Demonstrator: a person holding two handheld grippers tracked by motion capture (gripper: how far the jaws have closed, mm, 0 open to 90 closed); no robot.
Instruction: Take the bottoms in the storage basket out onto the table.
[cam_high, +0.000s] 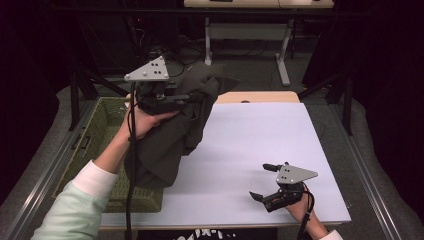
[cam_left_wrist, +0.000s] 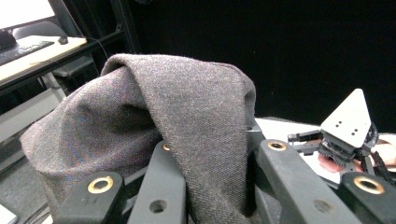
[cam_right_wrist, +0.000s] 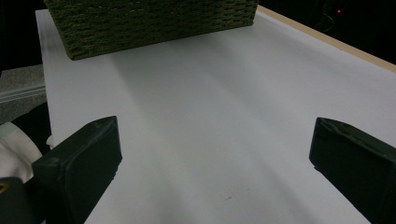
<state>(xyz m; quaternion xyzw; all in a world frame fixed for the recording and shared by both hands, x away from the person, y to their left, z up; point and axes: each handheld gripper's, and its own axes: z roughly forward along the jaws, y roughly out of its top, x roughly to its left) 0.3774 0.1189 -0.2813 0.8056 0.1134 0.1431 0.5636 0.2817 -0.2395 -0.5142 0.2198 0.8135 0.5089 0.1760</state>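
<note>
**Ana:** Two hand-held grippers are up, so which one has the cloth?

**Ben:** The left hand-held gripper (cam_high: 200, 95). Its jaws are closed tight on a fold of the dark grey cloth (cam_high: 172, 135), raised above the desk's left edge. In the left gripper view the cloth (cam_left_wrist: 154, 126) bunches over and between the black jaws and drapes forward past them.

**Ana:** Where does the rest of the cloth hang?

**Ben:** Downward from the jaws, beneath the hand. Its lower end reaches the green woven basket (cam_high: 102, 130), which sits along the left edge of the desk (cam_high: 260, 145); I cannot tell whether it touches the basket's rim or only hangs in front of it.

**Ana:** And the other one?

**Ben:** The right hand-held gripper (cam_high: 260, 181) sits low near the desk's near right corner, jaws spread wide apart with nothing between them. In the right gripper view they (cam_right_wrist: 215, 158) frame bare white desk surface, with the basket (cam_right_wrist: 154, 23) at the far side.

**Ana:** How far is it from the cloth?

**Ben:** Well apart; open desk lies between them.
</note>
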